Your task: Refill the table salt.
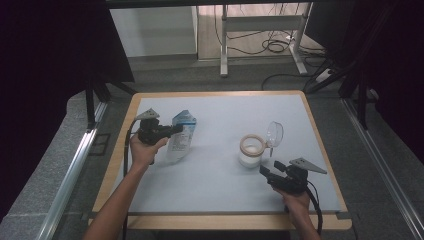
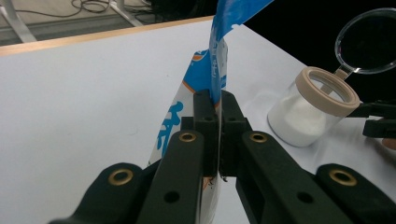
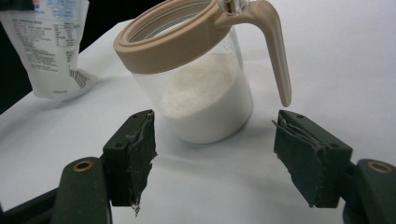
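A blue and white plastic bag (image 1: 181, 137) stands on the white table at the left, and my left gripper (image 1: 176, 130) is shut on its edge. In the left gripper view the jaws pinch the bag (image 2: 215, 70) by its blue strip. A clear jar (image 1: 251, 151) with a beige rim holds white powder; its clear lid (image 1: 274, 133) is flipped open to the right. My right gripper (image 1: 263, 170) stands open just in front of the jar. Seen from the right gripper view, the jar (image 3: 201, 79) sits a little beyond the two pads, and the bag (image 3: 51, 46) lies at the upper left.
The white table top (image 1: 220, 190) has a wooden border. A metal desk frame (image 1: 260, 30) and cables on the floor lie beyond the far edge. Dark curtains hang on both sides.
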`<action>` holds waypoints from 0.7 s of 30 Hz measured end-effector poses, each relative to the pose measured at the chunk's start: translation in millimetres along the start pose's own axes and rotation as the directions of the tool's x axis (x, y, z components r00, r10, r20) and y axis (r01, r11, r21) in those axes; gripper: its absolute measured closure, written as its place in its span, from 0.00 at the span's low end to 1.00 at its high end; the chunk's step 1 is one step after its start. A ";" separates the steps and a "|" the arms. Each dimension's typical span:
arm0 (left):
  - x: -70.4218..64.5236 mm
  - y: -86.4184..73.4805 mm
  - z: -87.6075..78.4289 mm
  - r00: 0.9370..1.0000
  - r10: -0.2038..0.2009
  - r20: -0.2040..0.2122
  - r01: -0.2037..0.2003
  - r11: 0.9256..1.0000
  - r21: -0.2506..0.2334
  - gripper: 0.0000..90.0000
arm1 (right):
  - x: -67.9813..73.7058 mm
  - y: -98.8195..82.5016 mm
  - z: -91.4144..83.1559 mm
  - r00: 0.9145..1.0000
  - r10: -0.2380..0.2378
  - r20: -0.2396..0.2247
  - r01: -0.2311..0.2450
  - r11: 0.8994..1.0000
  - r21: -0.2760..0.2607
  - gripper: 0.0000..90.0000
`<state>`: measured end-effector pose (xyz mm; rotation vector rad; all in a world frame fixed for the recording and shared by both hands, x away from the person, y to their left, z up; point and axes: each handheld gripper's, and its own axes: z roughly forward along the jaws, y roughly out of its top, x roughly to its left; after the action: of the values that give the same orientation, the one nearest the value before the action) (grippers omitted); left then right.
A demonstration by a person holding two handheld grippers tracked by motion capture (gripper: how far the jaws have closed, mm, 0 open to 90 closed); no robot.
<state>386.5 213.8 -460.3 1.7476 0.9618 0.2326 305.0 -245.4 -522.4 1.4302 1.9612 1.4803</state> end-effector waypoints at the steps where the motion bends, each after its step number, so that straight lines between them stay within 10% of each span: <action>1: 0.4 -2.2 -2.8 1.000 -0.004 -0.005 0.004 1.000 -0.006 0.99 | -0.4 0.1 0.0 1.000 0.000 0.002 0.000 1.000 -0.001 0.33; 21: 1.0 -26.2 -30.0 0.999 0.000 -0.035 -0.002 0.999 -0.046 0.97 | -4.4 2.5 -1.7 1.000 0.021 0.011 -0.021 1.000 -0.014 0.33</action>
<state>357.1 238.4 -471.2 1.7065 0.9736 0.2846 307.1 -250.1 -520.9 1.4542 1.9319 1.4882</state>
